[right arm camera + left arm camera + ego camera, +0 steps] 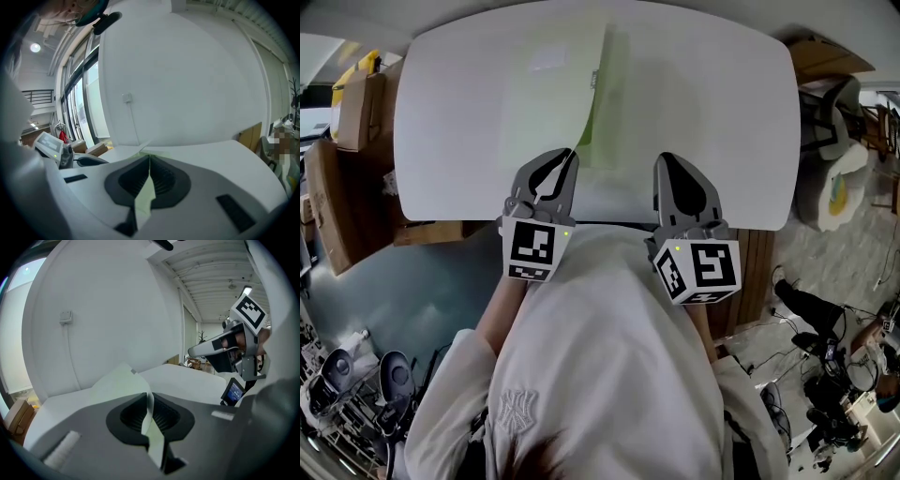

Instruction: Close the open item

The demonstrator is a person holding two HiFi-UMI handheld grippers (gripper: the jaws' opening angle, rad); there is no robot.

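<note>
Nearest the camera, a person's white-clad shoulders [609, 375] fill the bottom of the head view, and both grippers reach from them toward the white table [731, 112] above. At upper centre, straight ahead of both tools, a pale green folder [553, 103] lies open with its fold running up the frame. The left gripper [565, 164] pinches the raised left leaf and the right gripper [668, 169] pinches the flat right leaf's near edge, so closing likely means swinging the left leaf rightward over the fold.
</note>
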